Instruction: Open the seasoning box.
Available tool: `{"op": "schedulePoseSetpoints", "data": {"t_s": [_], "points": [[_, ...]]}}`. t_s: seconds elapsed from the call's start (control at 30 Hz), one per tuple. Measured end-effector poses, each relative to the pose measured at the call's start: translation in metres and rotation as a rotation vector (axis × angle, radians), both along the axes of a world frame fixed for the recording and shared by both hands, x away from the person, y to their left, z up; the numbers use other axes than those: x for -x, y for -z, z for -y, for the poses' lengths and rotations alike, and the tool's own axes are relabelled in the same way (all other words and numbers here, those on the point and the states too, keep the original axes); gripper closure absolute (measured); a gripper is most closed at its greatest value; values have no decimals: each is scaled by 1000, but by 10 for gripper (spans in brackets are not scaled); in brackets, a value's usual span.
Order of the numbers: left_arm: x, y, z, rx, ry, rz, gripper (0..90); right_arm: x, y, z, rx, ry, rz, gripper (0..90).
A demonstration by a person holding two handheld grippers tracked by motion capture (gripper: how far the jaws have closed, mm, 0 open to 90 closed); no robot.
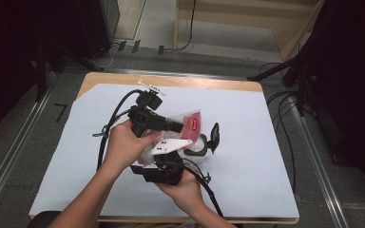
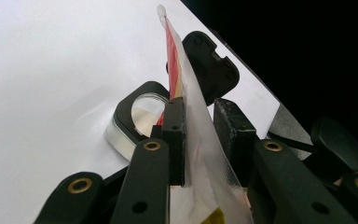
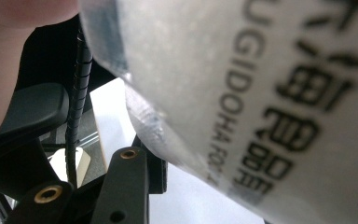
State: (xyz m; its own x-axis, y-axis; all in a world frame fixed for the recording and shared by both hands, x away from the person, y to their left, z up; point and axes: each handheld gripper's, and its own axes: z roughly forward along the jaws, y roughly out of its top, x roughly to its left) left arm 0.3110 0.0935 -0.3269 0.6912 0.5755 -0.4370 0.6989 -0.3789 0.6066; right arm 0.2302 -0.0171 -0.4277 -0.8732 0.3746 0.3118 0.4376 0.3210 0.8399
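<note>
I hold the plastic pouch upright above the tabletop, both tongs at it, probably to pull it open. The left tongs straddle its edge, one pad touching, not yet clamped. Whether the right tongs grip, I cannot tell; the pouch blocks them.

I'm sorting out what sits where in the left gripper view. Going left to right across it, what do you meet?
White table cover → magnifier's clear lens in its black frame → left jaw pad → plastic packet, red and white, standing on edge between the jaws → right jaw pad.
</note>
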Motion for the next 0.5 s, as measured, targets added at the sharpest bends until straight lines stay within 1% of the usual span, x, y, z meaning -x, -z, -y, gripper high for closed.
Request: {"op": "schedulePoseSetpoints", "data": {"t_s": [0.1, 0.17, 0.27, 0.43, 0.5], "points": [[0, 0, 0, -1, -2, -1, 754, 0, 0, 0, 1, -2, 0, 640], [-1, 1, 0, -13, -1, 0, 752, -1, 0, 0, -2, -2, -4, 640], [-2, 2, 1, -10, -4, -7, 752, -2, 1, 0, -3, -5, -15, 639], [-1, 1, 2, -13, -5, -3, 752, -2, 1, 0, -3, -1, -13, 637], [-1, 2, 2, -11, -4, -2, 753, -1, 2, 0, -2, -1, -9, 618]]}}
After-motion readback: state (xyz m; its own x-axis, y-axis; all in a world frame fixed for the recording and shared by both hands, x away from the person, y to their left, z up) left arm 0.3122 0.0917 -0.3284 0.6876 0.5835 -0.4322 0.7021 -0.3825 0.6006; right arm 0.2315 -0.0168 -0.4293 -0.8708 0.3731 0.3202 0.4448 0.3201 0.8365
